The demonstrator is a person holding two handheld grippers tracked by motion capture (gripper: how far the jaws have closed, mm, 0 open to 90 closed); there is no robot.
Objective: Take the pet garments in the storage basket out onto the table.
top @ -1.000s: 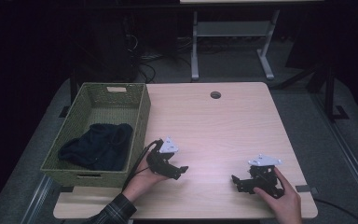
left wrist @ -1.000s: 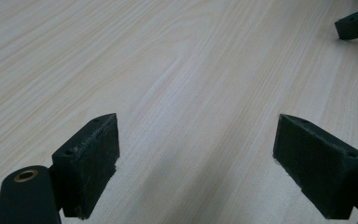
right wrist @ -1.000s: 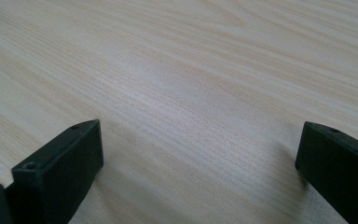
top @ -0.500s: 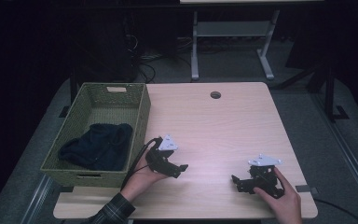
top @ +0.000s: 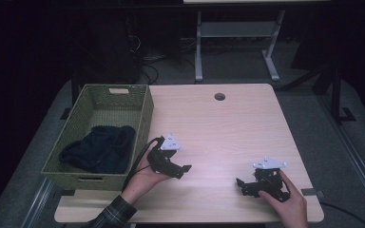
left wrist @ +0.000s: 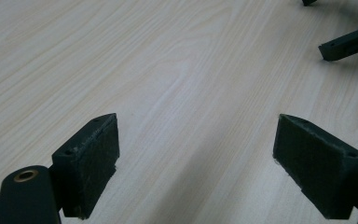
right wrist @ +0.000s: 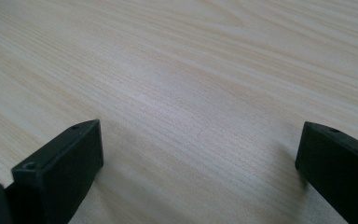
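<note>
Resting low near the table's front edge, both grippers have jaws wide apart, nothing between. Dark cloth lies in the basket at the left edge; left gripper is much nearer vs. right gripper, but points away from it.

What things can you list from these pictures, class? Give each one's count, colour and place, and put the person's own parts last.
table: one, pale wood, centre of the high view.
basket: one, green woven, on the table's left side.
cloth: one, dark, bundled inside the basket.
hole: one, round, near the table's far edge.
metal frame: one, grey, on the floor beyond the table.
left gripper: one, black, open, beside the basket.
right gripper: one, black, open, near the table's front right.
</note>
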